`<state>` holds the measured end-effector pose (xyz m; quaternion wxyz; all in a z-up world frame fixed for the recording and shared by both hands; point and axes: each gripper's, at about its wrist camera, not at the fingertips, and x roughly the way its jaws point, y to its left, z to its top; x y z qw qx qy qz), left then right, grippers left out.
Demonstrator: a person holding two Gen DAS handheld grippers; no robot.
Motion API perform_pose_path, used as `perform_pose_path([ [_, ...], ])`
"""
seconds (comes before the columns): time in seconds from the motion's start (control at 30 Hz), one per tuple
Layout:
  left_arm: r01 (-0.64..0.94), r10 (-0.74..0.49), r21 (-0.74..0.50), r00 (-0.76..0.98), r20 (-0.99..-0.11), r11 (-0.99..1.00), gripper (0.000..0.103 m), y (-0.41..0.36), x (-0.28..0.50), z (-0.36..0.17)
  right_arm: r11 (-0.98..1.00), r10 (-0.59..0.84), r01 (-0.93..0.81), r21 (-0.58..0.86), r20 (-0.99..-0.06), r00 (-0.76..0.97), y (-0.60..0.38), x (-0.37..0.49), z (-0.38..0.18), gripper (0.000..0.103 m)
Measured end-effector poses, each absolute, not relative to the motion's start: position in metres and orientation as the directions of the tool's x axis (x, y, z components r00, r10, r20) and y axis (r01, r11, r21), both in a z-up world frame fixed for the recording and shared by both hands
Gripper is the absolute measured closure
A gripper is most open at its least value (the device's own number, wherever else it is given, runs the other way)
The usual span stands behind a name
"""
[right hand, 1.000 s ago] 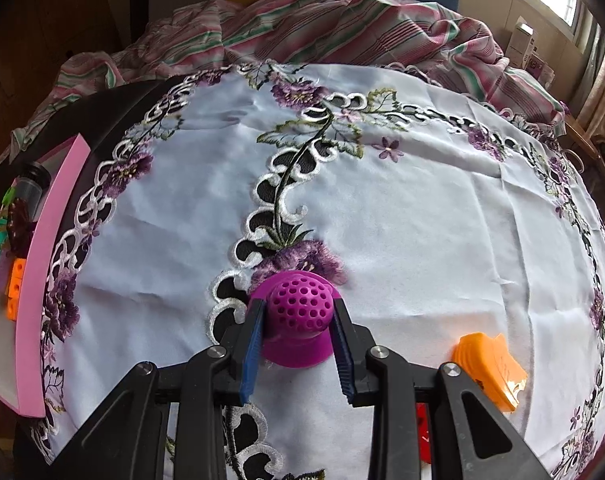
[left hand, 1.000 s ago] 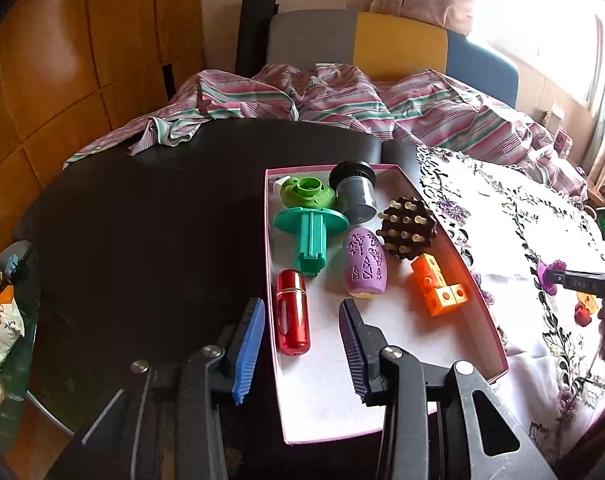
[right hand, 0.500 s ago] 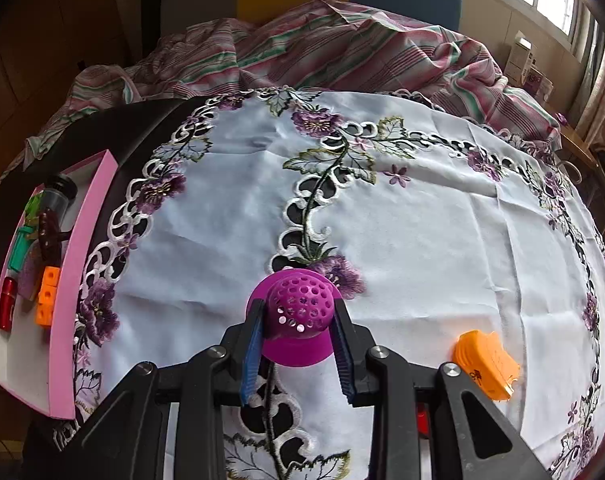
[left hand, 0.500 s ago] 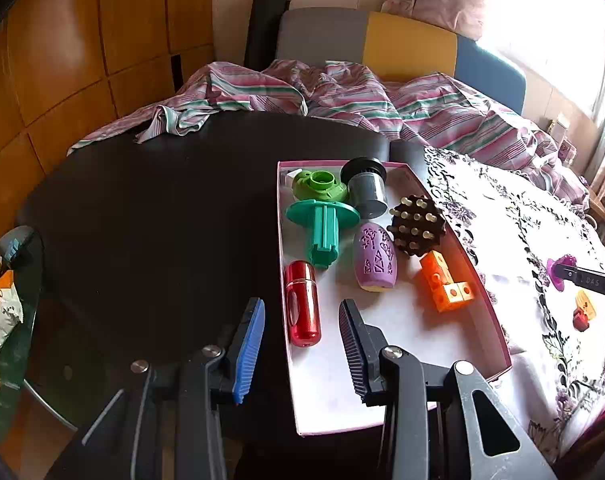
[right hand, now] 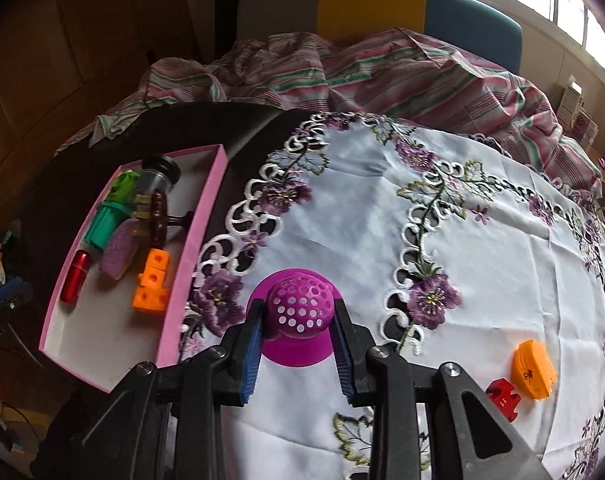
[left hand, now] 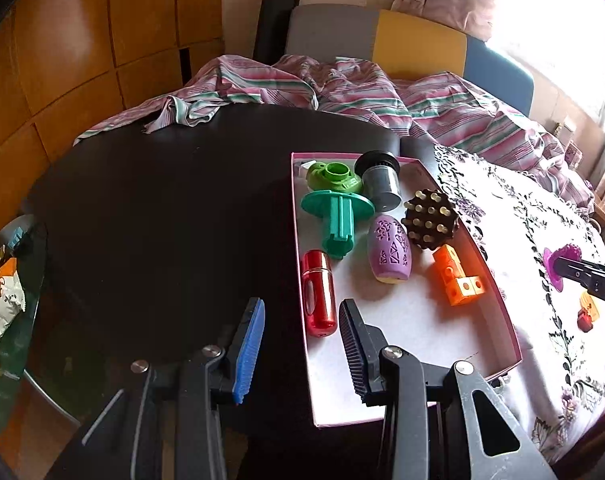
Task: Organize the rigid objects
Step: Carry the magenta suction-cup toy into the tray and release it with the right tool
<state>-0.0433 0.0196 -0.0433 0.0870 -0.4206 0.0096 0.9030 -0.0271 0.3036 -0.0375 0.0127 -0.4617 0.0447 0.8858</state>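
My right gripper (right hand: 296, 320) is shut on a magenta perforated dome (right hand: 298, 308), held above the embroidered tablecloth (right hand: 482, 264) just right of the pink box (right hand: 200, 232). In the left wrist view the same dome (left hand: 552, 266) shows at the far right. The box (left hand: 402, 332) holds a red capsule (left hand: 318, 296), a purple egg (left hand: 388, 252), orange blocks (left hand: 456, 280), a teal spool (left hand: 338, 216), a brown spiky ball (left hand: 430, 220), a green ring (left hand: 334, 174) and a grey cylinder (left hand: 378, 180). My left gripper (left hand: 300, 350) hangs open over the box's near left corner, gripping nothing.
An orange piece (right hand: 532, 368) and a small red piece (right hand: 502, 394) lie on the tablecloth at the lower right. Left of the box is bare black tabletop (left hand: 162, 220). A striped cloth (left hand: 342, 84) is bunched at the table's far edge. A snack bag (left hand: 2, 300) sits at the far left.
My right gripper has lifted the magenta dome off the cloth and carried it left, so the pink box looms larger in its view. The left gripper has barely shifted.
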Motion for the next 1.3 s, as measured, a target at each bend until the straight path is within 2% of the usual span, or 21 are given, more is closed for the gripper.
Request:
perform_pose_path([
  [0.4, -0.097, 0.111, -0.063, -0.635, -0.765, -0.993, 0.064, -0.008, -0.044, -0.050, -0.981, -0.182, 0.155, 0.114, -0.805, -0.564, 0.215, -0.028, -0.026, 0.072],
  [0.77, -0.023, 0.068, -0.069, -0.626, -0.777, -0.997, 0.064, -0.036, -0.045, -0.058, -0.945, -0.262, 0.301, 0.128, -0.848, -0.461, 0.133, -0.050, -0.053, 0.072],
  [1.03, -0.028, 0.072, -0.070, -0.618, -0.783, -0.997, 0.064, -0.038, -0.045, -0.062, -0.956, -0.234, 0.266, 0.125, -0.872, -0.431, 0.108, -0.084, -0.090, 0.072],
  [1.3, -0.035, 0.076, -0.069, -0.616, -0.784, -0.997, 0.064, -0.035, -0.044, -0.064, -0.965, -0.231, 0.222, 0.141, -0.859, -0.458, 0.103, -0.097, -0.100, 0.069],
])
